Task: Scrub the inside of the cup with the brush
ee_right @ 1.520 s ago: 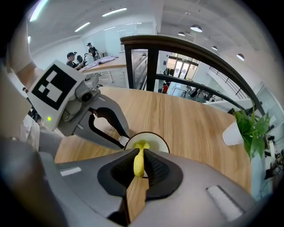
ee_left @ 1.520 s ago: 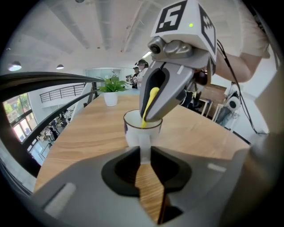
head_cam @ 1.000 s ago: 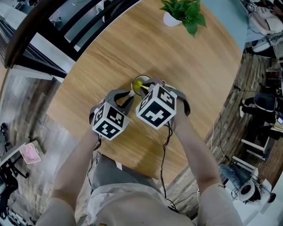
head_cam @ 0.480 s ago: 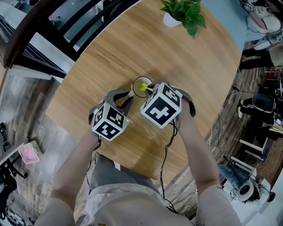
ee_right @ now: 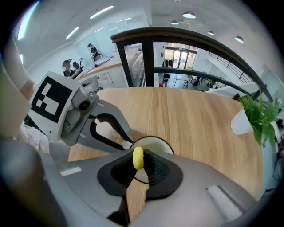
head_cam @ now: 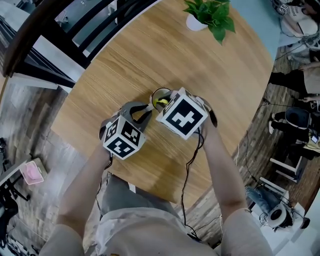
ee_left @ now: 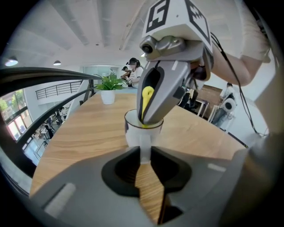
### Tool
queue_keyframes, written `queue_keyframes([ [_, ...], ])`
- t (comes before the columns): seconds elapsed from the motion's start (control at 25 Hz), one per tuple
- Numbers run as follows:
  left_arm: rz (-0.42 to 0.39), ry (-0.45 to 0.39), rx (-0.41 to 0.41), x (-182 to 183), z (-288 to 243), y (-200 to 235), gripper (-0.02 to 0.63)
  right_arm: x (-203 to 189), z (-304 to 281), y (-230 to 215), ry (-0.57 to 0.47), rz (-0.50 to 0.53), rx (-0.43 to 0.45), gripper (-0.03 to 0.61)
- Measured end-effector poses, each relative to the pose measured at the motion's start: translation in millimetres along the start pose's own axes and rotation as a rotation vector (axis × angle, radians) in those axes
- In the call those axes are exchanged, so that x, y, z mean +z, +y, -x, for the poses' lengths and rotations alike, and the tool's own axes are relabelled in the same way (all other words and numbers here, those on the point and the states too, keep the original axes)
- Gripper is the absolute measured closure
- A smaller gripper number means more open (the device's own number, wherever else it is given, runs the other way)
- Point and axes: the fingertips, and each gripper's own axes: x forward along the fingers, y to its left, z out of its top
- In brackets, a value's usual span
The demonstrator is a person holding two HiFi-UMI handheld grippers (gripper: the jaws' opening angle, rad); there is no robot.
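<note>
A person at a round wooden table (head_cam: 220, 70) steadies a small pale cup with a dark rim (ee_left: 143, 129) while a slim yellow-handled brush (ee_left: 147, 98) reaches down into it. The left gripper (ee_left: 144, 154) has its jaws pinched on the pale handle at the cup's near side, pinning the cup upright on the tabletop just ahead of the person. The right gripper (ee_right: 139, 165) has its jaws clamped on the brush's yellow stem, with its tips at the rim and the bristles hidden inside. The cup looks light, rigid and smooth-walled, and likely to skid or tip under sideways scrubbing, so the handle seems the sound place to brace it. The brush stem appears thin, hard and slick, best held low and firmly so it cannot twist. A green plant in a white pot (head_cam: 205, 15) stands well apart at the far edge.
</note>
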Motion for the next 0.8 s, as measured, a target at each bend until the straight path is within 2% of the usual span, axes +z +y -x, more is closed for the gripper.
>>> queue_keyframes([
  [0.16,-0.003,0.008,-0.035,-1.9,-1.3,-3.2,0.546,14.3,-3.8,-7.1,-0.081,-0.05,-0.032,0.546],
  [0.36,0.017,0.001,-0.045,-2.7,-1.2,-7.0,0.548,21.0,-3.0,-19.5,-0.098,-0.034,-0.123,0.543],
  [0.52,0.045,-0.003,-0.041,-5.0,0.4,-6.6,0.548,10.9,2.9,-31.1,-0.049,-0.006,-0.196,0.543],
  [0.8,0.039,0.02,-0.042,-4.4,1.5,-5.9,0.545,-21.5,6.1,-22.1,0.09,-0.024,-0.133,0.546],
])
